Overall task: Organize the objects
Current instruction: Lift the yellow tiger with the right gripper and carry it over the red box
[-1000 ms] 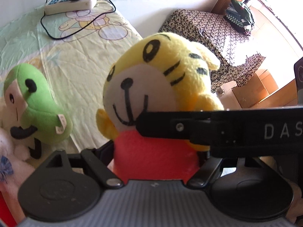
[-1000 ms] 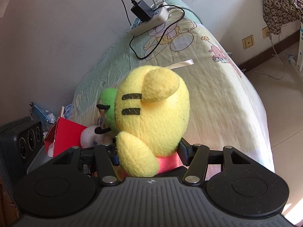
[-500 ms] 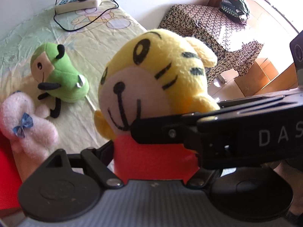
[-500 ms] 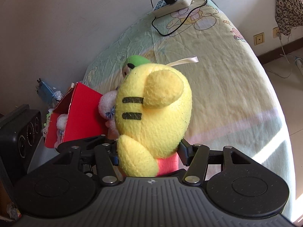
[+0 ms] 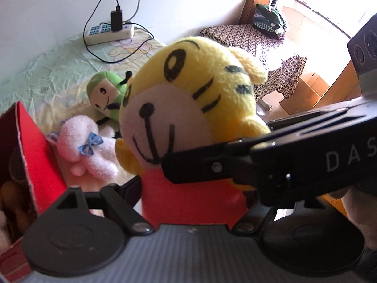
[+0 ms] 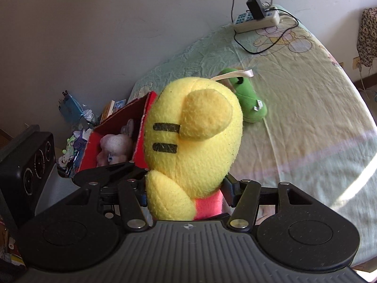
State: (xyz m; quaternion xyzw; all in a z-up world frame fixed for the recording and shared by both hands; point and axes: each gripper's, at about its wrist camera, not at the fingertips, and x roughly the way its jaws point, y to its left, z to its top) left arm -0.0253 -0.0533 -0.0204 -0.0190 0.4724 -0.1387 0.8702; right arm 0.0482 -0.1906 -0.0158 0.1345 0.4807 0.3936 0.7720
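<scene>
Here we look down on a bed covered with a pale green sheet printed with cartoon figures, pushed up against a plain white wall. A white power strip with a black charger plugged in lies at the bed's far end, its black cable looping over the sheet. Beyond the bed stands a piece of furniture draped in a dark patterned cloth, with bright daylight behind it. A black speaker sits by the wall near the bed's near corner.

On the sheet lie a green plush toy and, just beside it, a pink plush toy with blue bows. A red box stands open at the bed's edge with another pale plush inside.

We hold the yellow tiger plush up above the bed with both claws. Our left claw is closed on its red body from either side. Our right claw grips the same toy low down from behind, at the arm and red body, and its black finger crosses the tiger's chest in the left wrist view.
</scene>
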